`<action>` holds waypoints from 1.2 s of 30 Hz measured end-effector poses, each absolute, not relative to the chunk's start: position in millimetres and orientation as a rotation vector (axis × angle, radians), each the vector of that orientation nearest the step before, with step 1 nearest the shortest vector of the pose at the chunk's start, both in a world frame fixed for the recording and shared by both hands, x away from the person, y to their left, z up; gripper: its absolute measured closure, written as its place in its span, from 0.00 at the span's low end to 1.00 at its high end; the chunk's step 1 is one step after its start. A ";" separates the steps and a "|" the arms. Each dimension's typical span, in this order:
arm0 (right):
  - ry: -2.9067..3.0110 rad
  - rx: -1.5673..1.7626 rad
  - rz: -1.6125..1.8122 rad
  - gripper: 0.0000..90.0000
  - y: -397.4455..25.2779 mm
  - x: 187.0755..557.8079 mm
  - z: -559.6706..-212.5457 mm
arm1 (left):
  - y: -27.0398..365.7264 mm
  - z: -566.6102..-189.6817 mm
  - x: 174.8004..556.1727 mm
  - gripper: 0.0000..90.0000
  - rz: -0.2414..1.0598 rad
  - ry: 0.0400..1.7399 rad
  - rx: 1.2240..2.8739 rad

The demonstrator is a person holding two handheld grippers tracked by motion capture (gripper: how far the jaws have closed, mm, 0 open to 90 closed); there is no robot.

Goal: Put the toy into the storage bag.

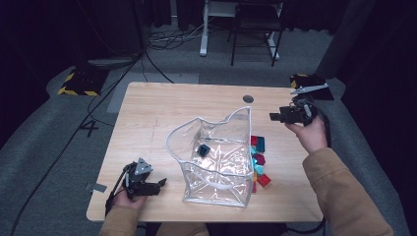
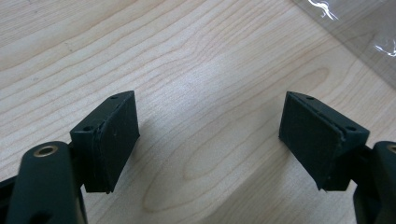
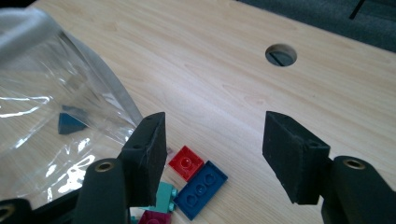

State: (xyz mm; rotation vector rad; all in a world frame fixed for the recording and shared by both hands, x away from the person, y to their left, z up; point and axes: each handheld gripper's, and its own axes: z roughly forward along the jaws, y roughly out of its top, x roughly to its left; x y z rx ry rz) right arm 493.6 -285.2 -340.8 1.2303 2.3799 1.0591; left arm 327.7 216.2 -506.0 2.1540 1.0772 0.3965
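**Now: bricks waiting beside the bag**

You are holding the right tool (image 3: 212,158) wide open and empty above the desk (image 1: 147,123), with the loose bricks (image 3: 196,179) lying just below and ahead of its jaws, against the clear bag (image 1: 216,162). One dark piece (image 1: 203,149) is already sitting inside. Your left tool (image 2: 210,140) is also gaping wide, empty, with the bag just off to its right. Probably you are picking next: be lowering squarely over one brick, keeping clear of the plastic.

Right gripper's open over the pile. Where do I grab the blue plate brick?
Grip the blue brick across its two long edges, coming straight down. It lies flat on the table, so only the thin sides offer purchase; the red brick touches one corner, so favour the free end.
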 end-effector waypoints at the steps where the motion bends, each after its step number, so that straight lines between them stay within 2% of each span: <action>1: 2.386 1.229 1.052 0.45 -283.6 494.7 -345.8 | 216.3 -506.0 328.1 0.23 0.400 1.076 2.156; 19: 2.503 1.379 0.840 0.46 -272.2 509.3 -421.6 | 215.9 -505.7 331.3 0.22 0.403 1.077 2.164; 36: 2.580 1.415 0.693 0.46 -255.7 497.1 -463.6 | 215.8 -505.8 331.3 0.22 0.401 1.076 2.162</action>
